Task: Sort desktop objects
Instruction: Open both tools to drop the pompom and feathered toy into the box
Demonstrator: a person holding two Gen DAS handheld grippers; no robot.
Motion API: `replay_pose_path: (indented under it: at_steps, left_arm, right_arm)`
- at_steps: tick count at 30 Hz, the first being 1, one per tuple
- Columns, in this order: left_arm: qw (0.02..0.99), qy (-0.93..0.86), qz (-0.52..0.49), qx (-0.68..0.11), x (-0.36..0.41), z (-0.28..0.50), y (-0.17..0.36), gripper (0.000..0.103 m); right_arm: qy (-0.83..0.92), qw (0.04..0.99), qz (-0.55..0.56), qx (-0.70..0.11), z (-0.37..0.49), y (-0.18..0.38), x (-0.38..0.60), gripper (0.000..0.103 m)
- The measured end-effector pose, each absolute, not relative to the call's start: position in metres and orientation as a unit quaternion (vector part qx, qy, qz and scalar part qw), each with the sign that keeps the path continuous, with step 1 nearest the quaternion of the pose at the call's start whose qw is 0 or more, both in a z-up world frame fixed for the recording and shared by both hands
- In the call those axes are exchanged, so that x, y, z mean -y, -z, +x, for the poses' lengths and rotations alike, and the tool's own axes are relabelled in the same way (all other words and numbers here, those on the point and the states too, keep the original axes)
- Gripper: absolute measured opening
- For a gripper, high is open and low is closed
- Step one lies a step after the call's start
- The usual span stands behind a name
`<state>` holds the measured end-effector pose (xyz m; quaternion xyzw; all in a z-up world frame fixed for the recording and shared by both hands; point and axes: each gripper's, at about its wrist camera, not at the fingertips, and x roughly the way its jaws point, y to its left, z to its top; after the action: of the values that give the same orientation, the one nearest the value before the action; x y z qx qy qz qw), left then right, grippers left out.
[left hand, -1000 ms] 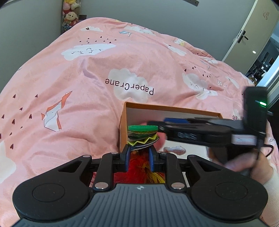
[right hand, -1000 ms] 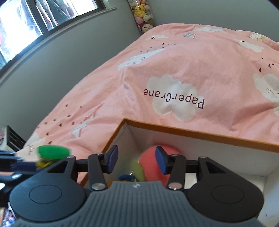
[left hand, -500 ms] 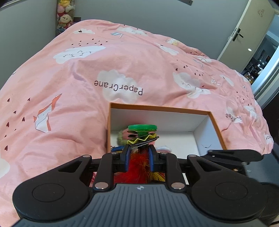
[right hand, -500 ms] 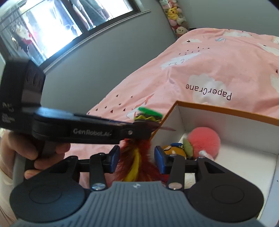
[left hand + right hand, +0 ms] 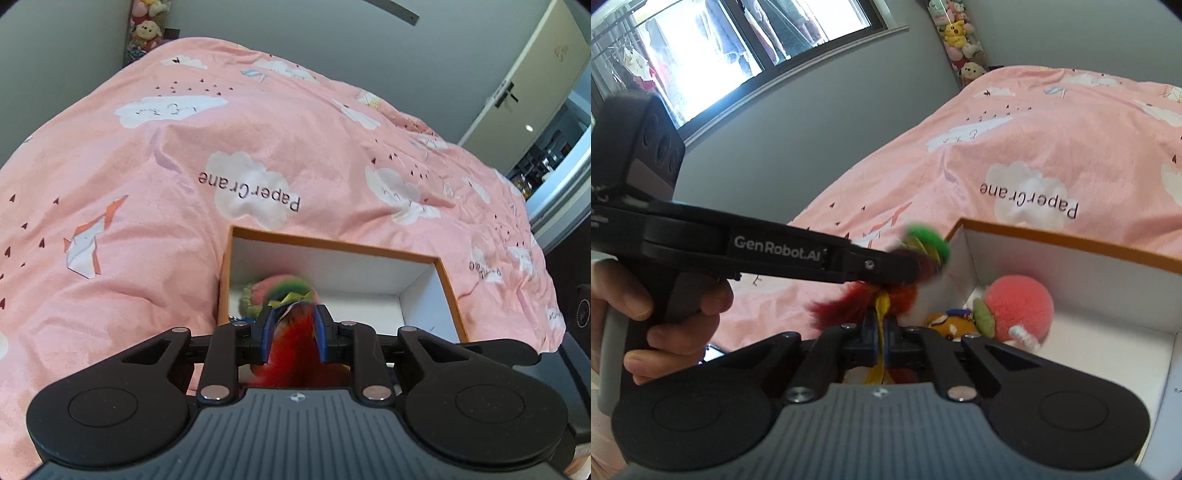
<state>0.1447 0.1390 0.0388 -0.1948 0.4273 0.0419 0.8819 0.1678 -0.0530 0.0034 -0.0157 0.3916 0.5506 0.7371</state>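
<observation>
Red-yellow feathered shuttlecock [image 5: 882, 295] held above open box [image 5: 1071, 240], pink plush ball [image 5: 1019, 299] inside

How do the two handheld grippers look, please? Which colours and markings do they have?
Both are black plastic with blue finger pads, a ribbed grey top plate and silver screws. The left gripper bears white "GenRobot.AI" lettering on its side and a boxy black rear block. The right gripper looks the same.

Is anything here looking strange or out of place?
Yes: both claws grip one feathered toy at once. The left claw holds its base by the green disc; the right claw, whose jaws have just closed, pinches a yellow feather. It hangs over the box's corner, not inside.
</observation>
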Motion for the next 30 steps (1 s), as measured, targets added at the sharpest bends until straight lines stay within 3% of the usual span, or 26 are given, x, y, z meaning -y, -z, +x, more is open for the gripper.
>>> replay_pose_path:
  at_steps: [4, 20, 29, 30]
  left_arm:
    - [0.888, -0.055, -0.21, -0.405, -0.152, 0.134, -0.046, 0.033]
    - [0.874, -0.105, -0.237, -0.411, -0.186, 0.117, -0.029, 0.034]
    - [0.868, -0.111, -0.238, -0.421, -0.192, 0.12, -0.02, 0.034]
    - [0.868, -0.11, -0.237, -0.423, -0.192, 0.121, -0.02, 0.034]
  right_arm:
    - [-0.54, 0.744, -0.014, -0.393, 0.181, -0.006, 0.054, 0.002]
    - [-0.494, 0.701, 0.116, -0.501, 0.261, 0.03, 0.012, 0.002]
    - [-0.485, 0.689, 0.119, -0.525, 0.28, 0.054, -0.006, 0.003]
    - [-0.485, 0.686, 0.12, -0.529, 0.282, 0.056, -0.008, 0.007]
